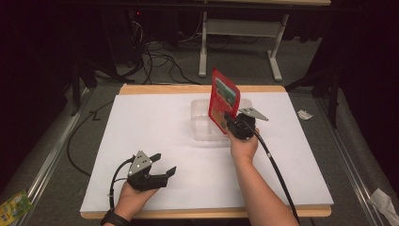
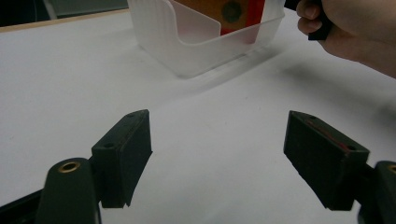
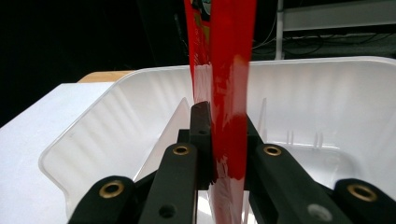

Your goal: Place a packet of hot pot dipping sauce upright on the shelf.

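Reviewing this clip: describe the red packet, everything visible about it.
The red packet is a flat, glossy pouch, plastic by its look, with a printed panel of green and orange on its face. It stands upright on edge, slightly tilted, pinched near its lower edge by the right gripper, whose jaws are shut on it. Its bottom hangs over or inside the clear plastic bin.

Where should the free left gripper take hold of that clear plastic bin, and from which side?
Grip the clear plastic bin by its rim on the person's left wall, one of the fingers inside and one outside, coming down from above. That wall is thin and upright, and that side is free, since the right gripper holds the red packet upright over the bin's right part.
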